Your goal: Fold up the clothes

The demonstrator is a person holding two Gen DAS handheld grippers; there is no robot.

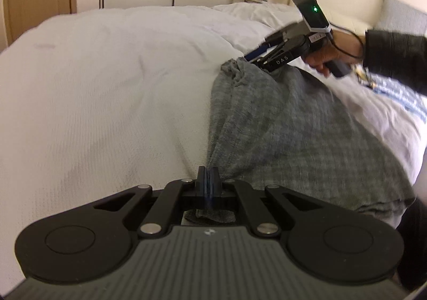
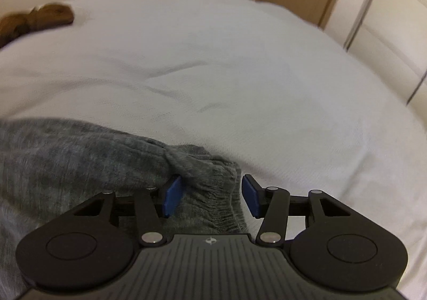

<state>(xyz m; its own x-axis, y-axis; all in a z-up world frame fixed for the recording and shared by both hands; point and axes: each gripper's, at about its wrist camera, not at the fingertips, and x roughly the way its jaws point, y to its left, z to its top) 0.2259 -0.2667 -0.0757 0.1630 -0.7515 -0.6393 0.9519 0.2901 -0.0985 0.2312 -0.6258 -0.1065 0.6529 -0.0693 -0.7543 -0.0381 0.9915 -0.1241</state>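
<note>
Left wrist view: left gripper (image 1: 207, 176) pads pressed together, pinching grey knit garment (image 1: 288, 123) edge. Right gripper (image 2: 210, 197) pads spread apart around ribbed hem (image 2: 213, 209), gripping nothing. Garment lies on white duvet (image 1: 106, 86). Judgement: soft, light, limp, stretchy; best held at ribbed hem corners, 2 points.

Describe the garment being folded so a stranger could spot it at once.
Start at the wide white bed that fills both views. On it lies a grey knitted garment, with the left gripper shut on one edge and the right gripper open around its ribbed hem. Its heathered grey knit distinguishes it from the brown item.
</note>
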